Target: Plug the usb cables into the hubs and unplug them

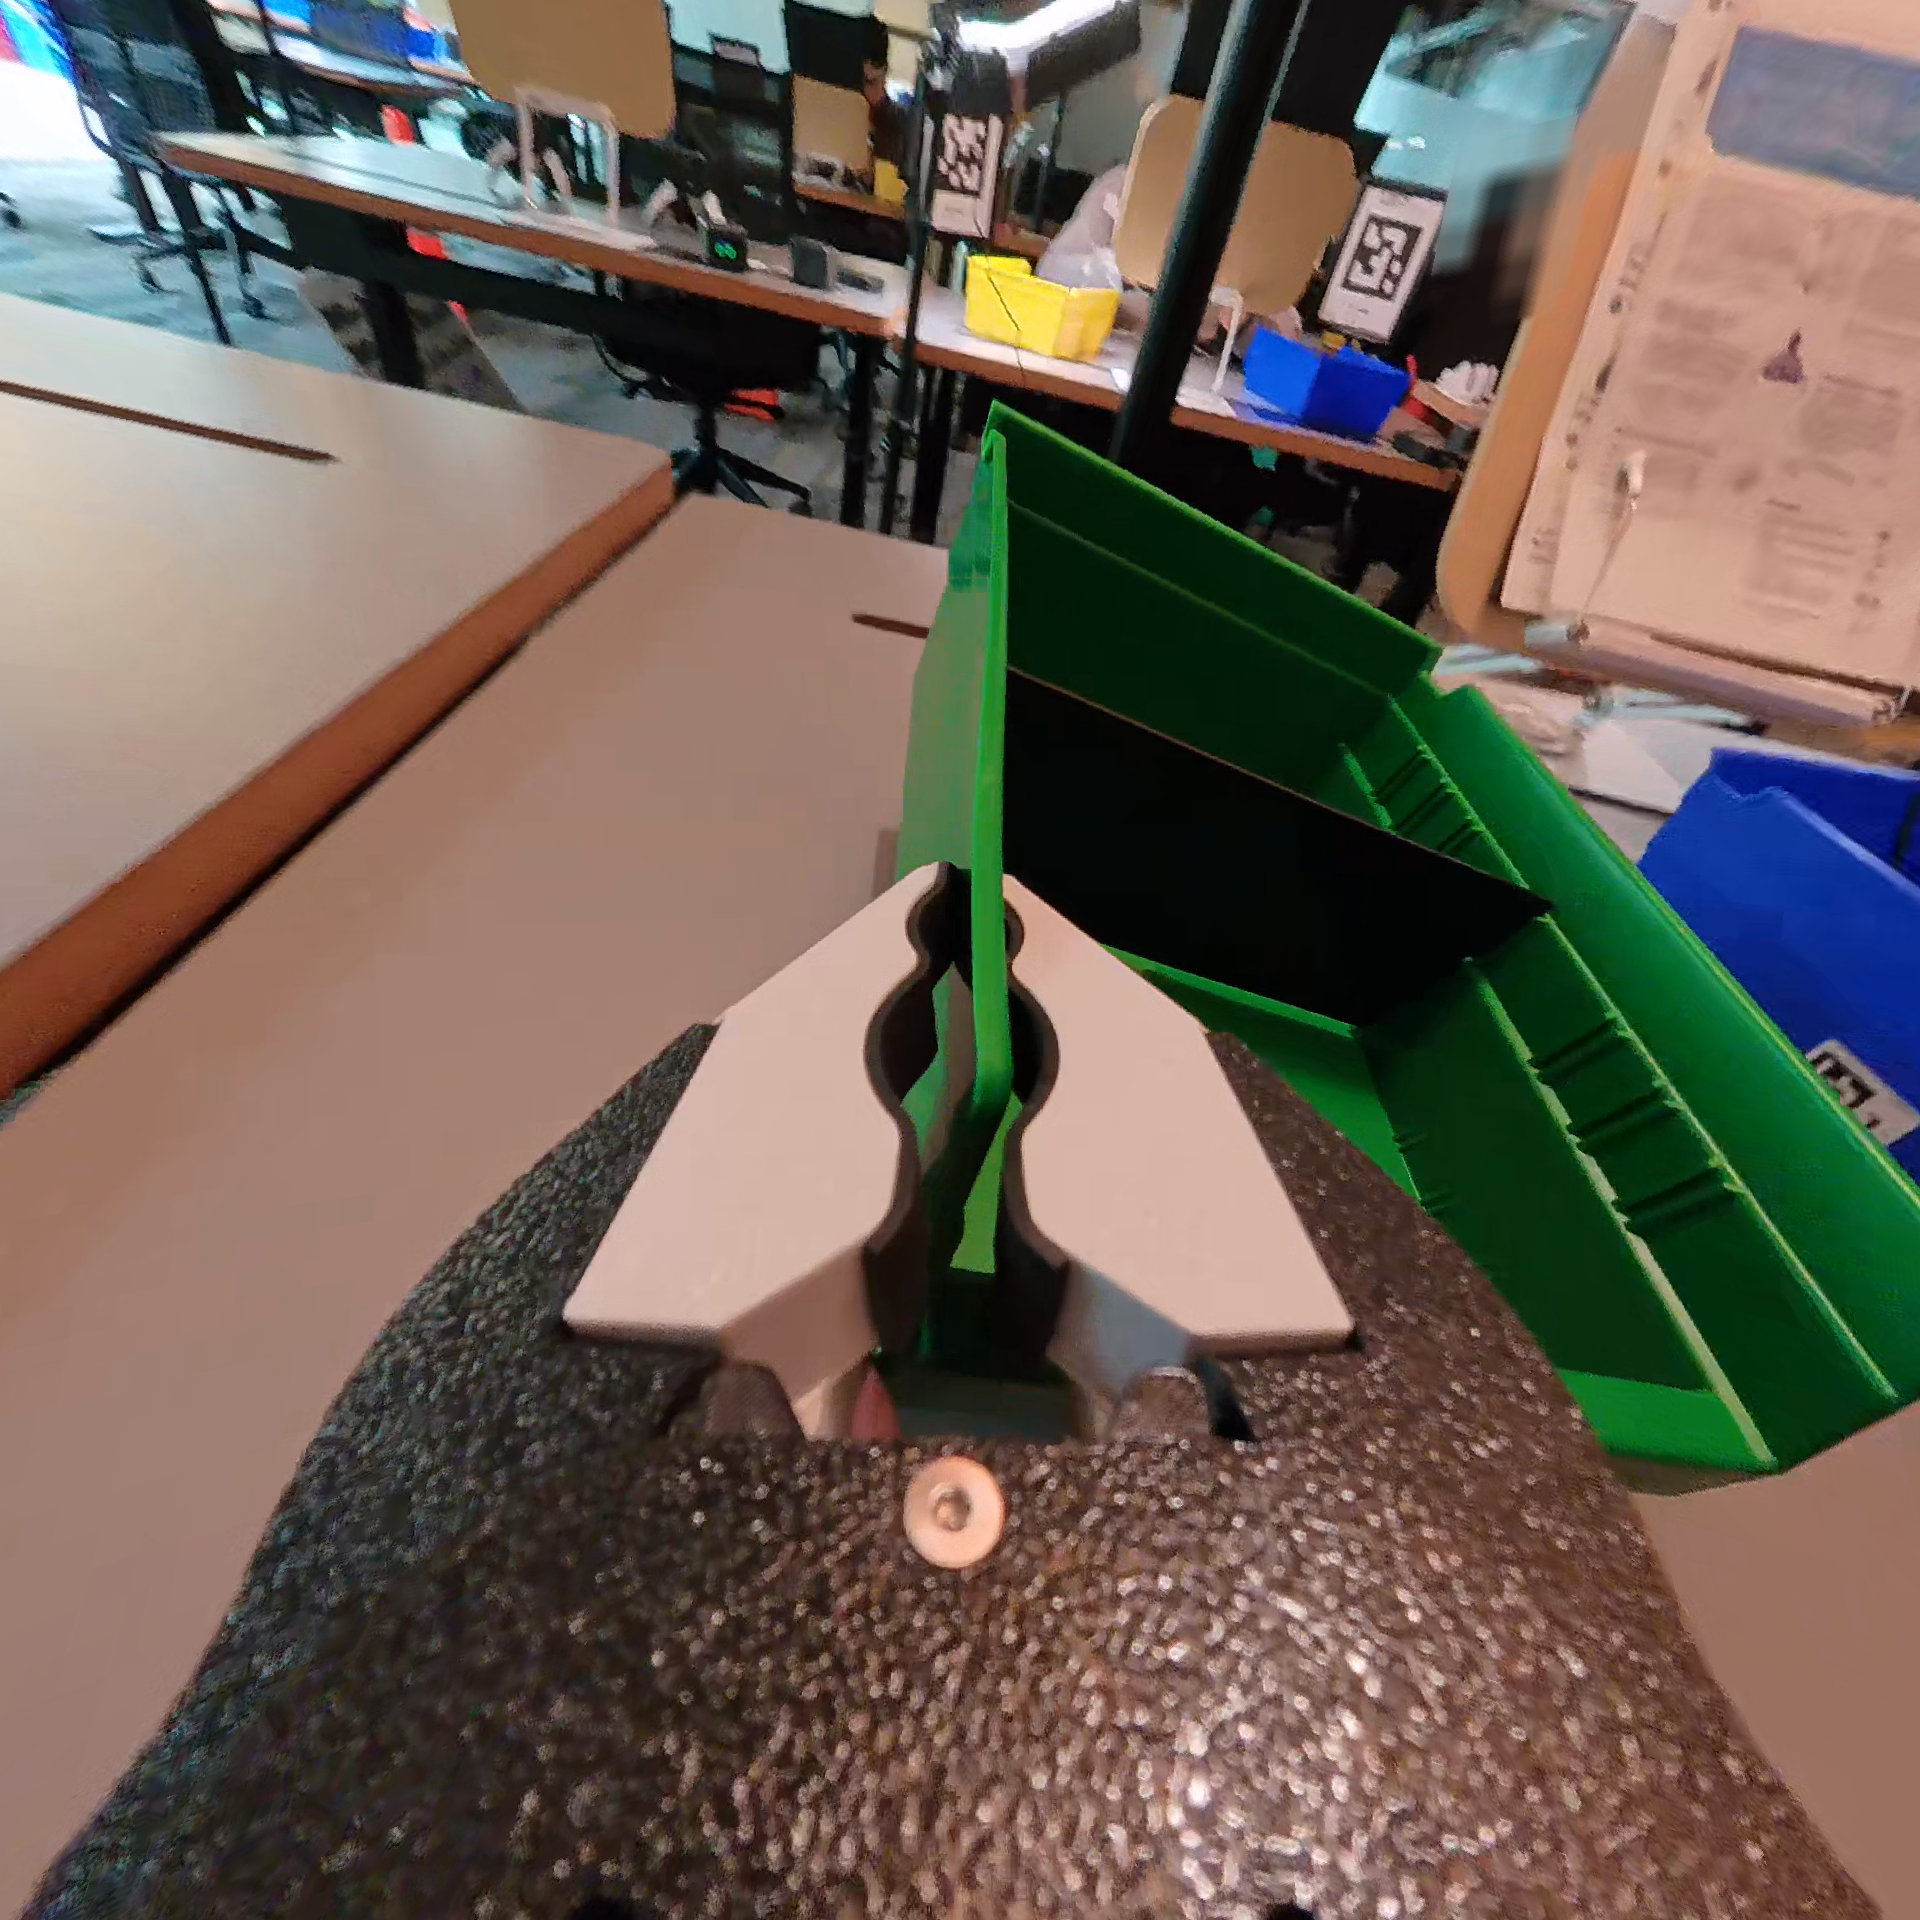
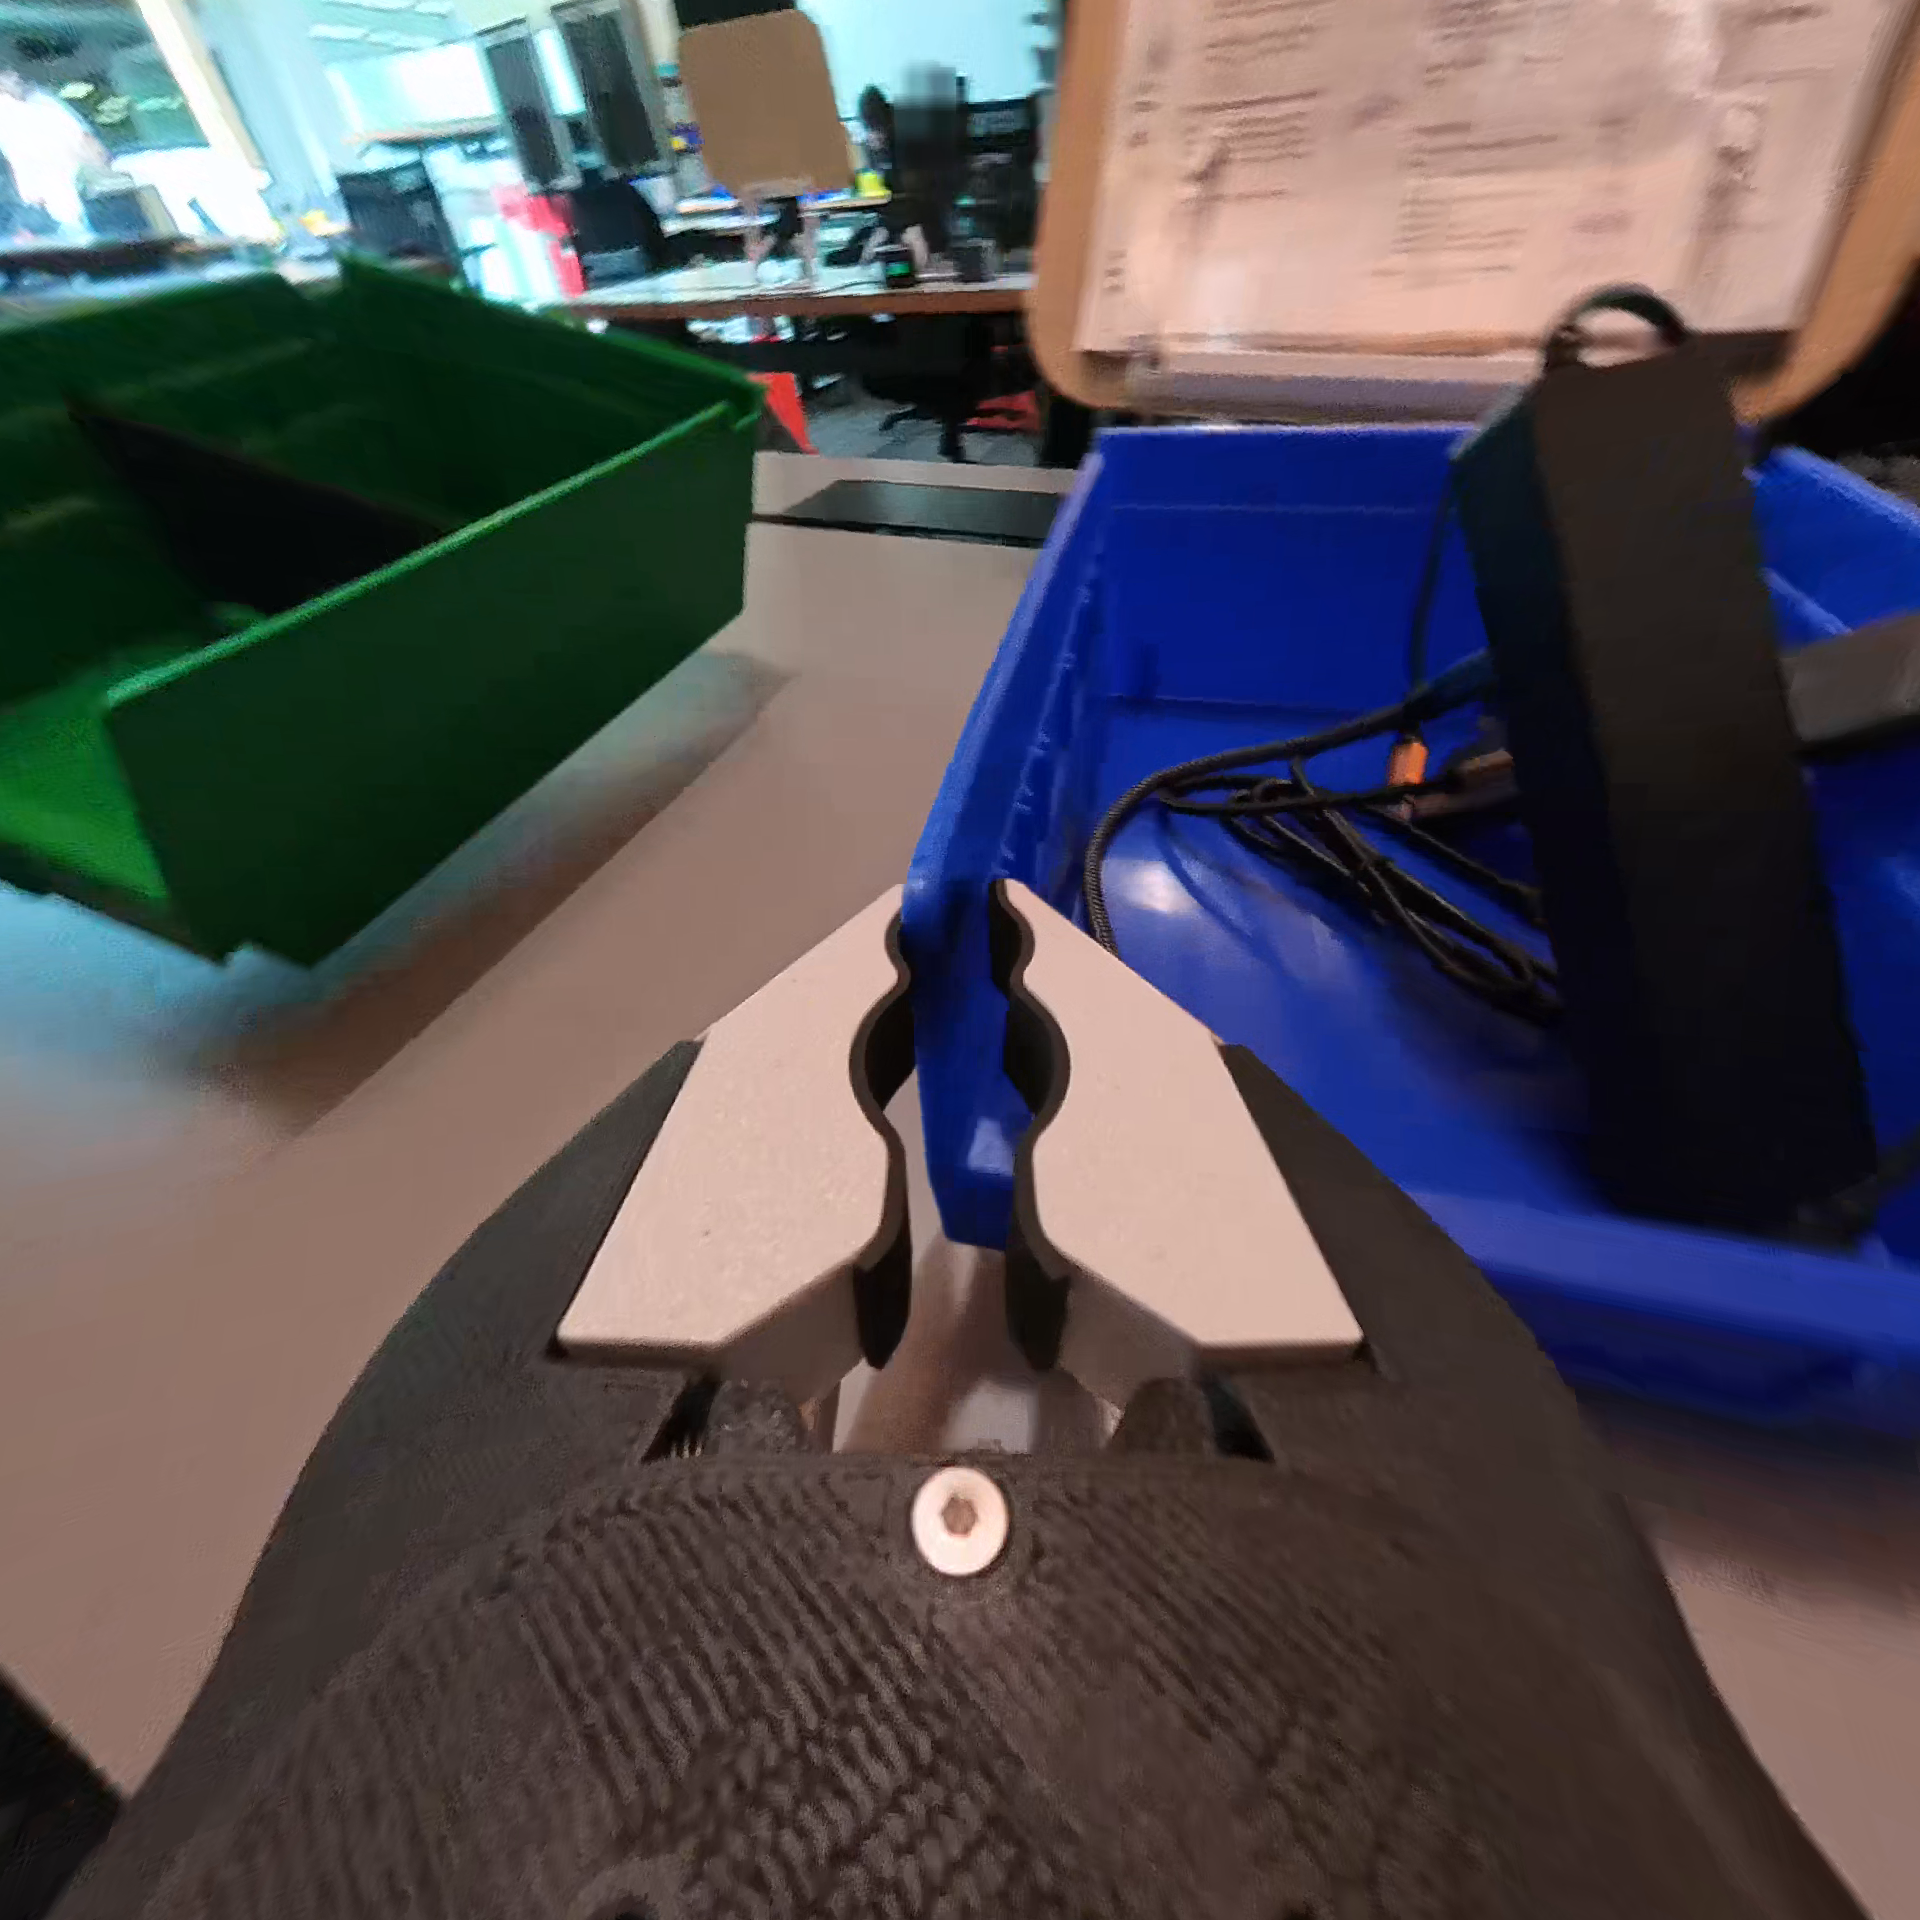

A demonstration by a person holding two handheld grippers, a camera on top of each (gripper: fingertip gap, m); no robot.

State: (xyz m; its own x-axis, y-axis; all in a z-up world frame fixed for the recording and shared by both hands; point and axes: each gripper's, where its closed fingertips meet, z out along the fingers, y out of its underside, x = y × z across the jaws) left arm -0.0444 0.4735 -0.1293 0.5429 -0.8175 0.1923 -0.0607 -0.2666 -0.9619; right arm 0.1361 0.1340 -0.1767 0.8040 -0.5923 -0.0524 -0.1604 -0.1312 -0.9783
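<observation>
Landmark: blue bin point(image 2: 1299, 1091) on the grey table point(image 2: 520, 1039)

- Tall black hub point(image 2: 1652, 790) stands inside the blue bin, long axis near upright, top leaning toward the bin's far wall. A cord loops off its top end
- Black braided usb cables point(image 2: 1351, 842) lie in a loose tangle on the bin floor at the hub's base; one orange-tipped plug point(image 2: 1410, 764) points toward the hub. Whether any plug is seated cannot be told
- A black-and-white coded tag point(image 1: 1860, 1101) sits on the blue bin's outer side; pattern only
- Right gripper point(image 2: 951, 914): fingers narrowly parted, straddling the blue bin's near corner wall; contact not clear
- Left gripper point(image 1: 977, 894): closed on the thin end wall of the green bin point(image 1: 1403, 883), which sits tilted to the left of the blue bin, black divider point(image 1: 1247, 852) across its inside
</observation>
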